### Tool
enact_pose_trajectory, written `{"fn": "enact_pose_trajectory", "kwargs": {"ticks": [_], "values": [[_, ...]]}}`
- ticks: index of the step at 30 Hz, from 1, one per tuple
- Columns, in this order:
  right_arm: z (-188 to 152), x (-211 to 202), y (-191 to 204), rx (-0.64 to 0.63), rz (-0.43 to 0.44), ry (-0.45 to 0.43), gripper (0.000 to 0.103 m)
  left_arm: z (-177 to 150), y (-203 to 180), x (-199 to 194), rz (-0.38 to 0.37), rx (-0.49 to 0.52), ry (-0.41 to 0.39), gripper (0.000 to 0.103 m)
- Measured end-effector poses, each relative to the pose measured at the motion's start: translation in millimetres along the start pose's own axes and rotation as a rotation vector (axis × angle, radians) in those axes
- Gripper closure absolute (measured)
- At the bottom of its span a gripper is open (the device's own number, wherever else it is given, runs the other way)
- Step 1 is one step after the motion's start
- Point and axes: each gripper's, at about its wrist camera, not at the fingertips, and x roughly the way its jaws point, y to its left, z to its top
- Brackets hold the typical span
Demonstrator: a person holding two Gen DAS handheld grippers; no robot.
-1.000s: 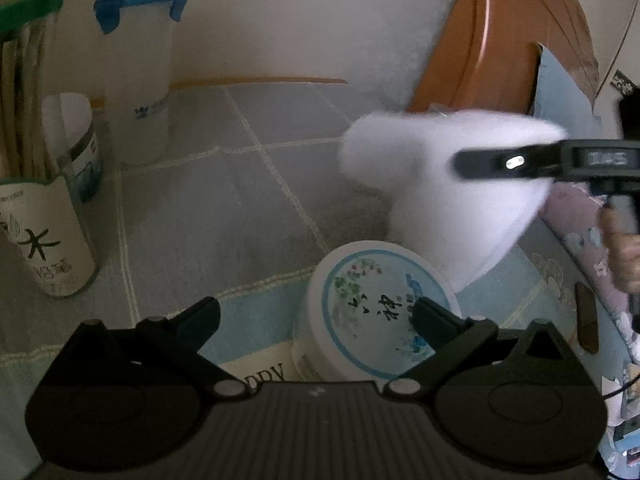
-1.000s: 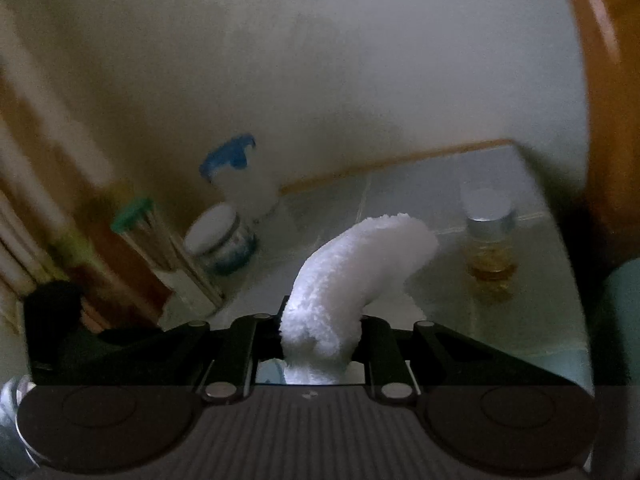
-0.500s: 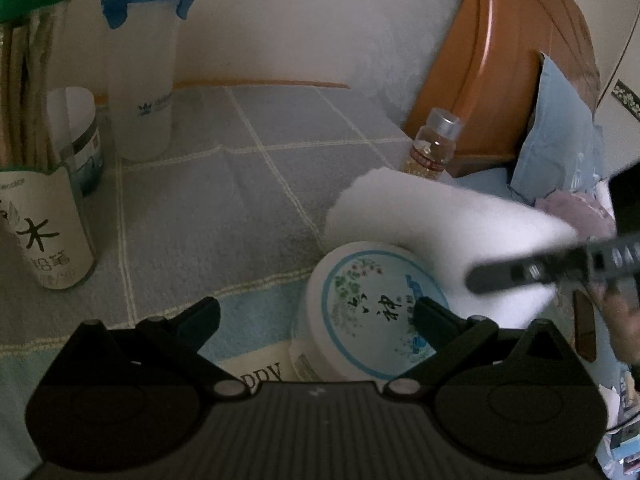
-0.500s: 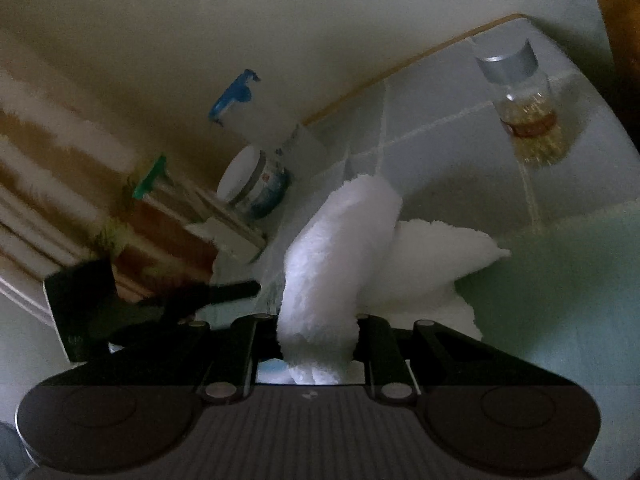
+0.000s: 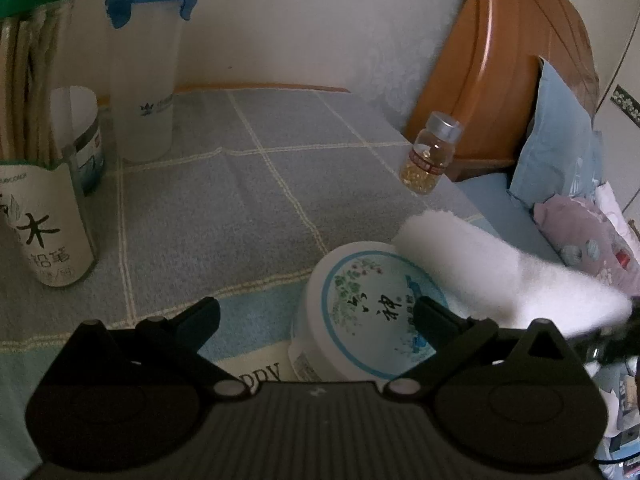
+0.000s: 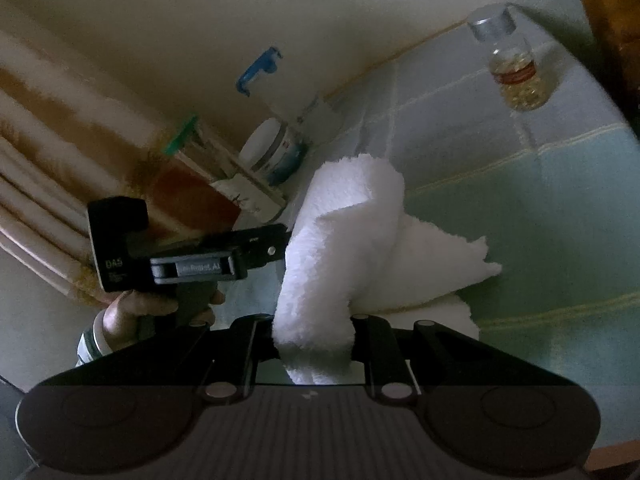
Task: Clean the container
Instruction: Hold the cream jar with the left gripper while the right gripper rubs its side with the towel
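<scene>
A round white container (image 5: 360,312) with a blue-ringed printed lid stands on the checked cloth between my left gripper's fingers. My left gripper (image 5: 316,312) is open, its right finger over the lid's right side. My right gripper (image 6: 312,344) is shut on a white fluffy cloth (image 6: 344,240). The cloth shows in the left wrist view (image 5: 500,272), lying against the container's right rim. The container is hidden behind the cloth in the right wrist view.
A small glass bottle (image 5: 432,160) of yellow capsules stands near the table's right edge. A tall clear tub with a blue lid (image 5: 144,80), a pencil tube (image 5: 36,152) and a small jar (image 5: 80,136) stand at the back left. A wooden headboard (image 5: 512,72) is right.
My right gripper has lowered the white cloth from above the container down to its right rim. My left gripper has stayed open around the container.
</scene>
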Motion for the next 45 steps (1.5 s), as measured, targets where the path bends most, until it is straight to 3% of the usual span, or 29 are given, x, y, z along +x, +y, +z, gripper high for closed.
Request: {"fn": "enact_pose_trajectory", "kwargs": {"ticks": [10, 16, 20, 29, 37, 45], "values": [[58, -10, 4, -0.096, -0.100, -0.131, 0.083, 0, 1, 0, -0.004, -0.005, -0.005, 0.000], [87, 33, 2, -0.180, -0.149, -0.053, 0.083, 0, 3, 0, -0.012, -0.014, -0.004, 0.000], [77, 54, -6, -0.136, -0.090, 0.027, 0.083, 1, 4, 0, -0.018, -0.015, -0.003, 0.000], [44, 30, -16, -0.025, -0.044, 0.014, 0.082, 0, 8, 0, -0.027, -0.020, -0.008, 0.000], [7, 18, -6, 0.014, -0.009, -0.004, 0.082, -1, 3, 0, -0.014, -0.021, -0.014, 0.000], [-9, 2, 2, 0.039, 0.041, -0.056, 0.082, -1, -3, 1, 0.013, -0.020, -0.032, 0.000]]}}
